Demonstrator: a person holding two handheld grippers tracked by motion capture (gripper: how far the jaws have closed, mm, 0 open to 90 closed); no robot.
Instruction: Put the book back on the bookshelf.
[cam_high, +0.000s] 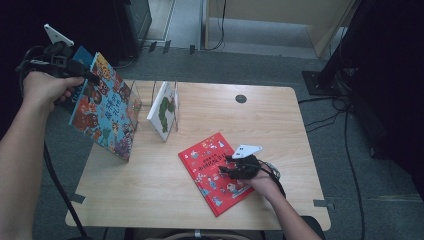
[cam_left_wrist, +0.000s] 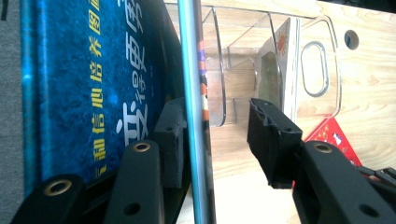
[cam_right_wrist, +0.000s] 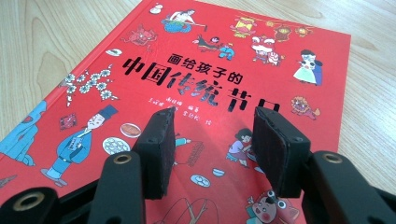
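Left tongs (cam_high: 85, 76) spread around blue book (cam_high: 106, 107) edge; right tongs (cam_high: 231, 170) spread over red book (cam_high: 216, 171). Stiff, slick covers, probably; best pinched near spine.

Worktop (cam_high: 280, 130): pale wood, rounded corners; dark round hole (cam_high: 241, 99) near far edge
Floor (cam_high: 380, 200): grey carpet; black cables (cam_high: 330, 120) trailing right
Light: dim, dark edges
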